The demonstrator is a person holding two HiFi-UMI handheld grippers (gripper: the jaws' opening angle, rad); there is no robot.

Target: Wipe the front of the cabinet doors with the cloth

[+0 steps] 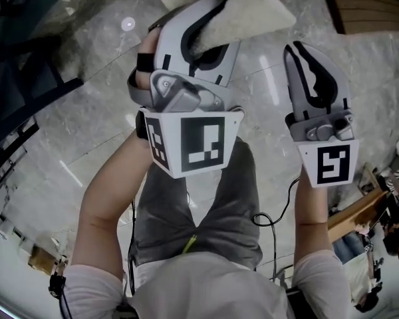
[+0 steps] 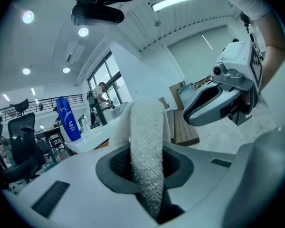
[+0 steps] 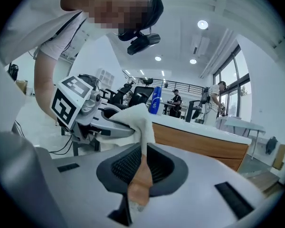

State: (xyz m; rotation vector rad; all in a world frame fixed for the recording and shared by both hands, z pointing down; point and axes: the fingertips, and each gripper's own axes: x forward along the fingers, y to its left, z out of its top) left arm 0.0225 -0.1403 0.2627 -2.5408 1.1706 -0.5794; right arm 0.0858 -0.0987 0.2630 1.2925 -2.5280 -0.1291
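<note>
A white fluffy cloth hangs from my left gripper, which is shut on it and held up in front of the person's chest. In the left gripper view the cloth stands up between the shut jaws of the left gripper. My right gripper is beside it to the right, shut and holding nothing. In the right gripper view, a narrow slit in the right gripper shows the cloth and a wood-fronted cabinet with a white top beyond it.
The floor is pale marble tile. Wooden panelling lies at the top right. A black cable hangs by the person's legs. A blue bottle stands on a far desk, near office chairs and other people.
</note>
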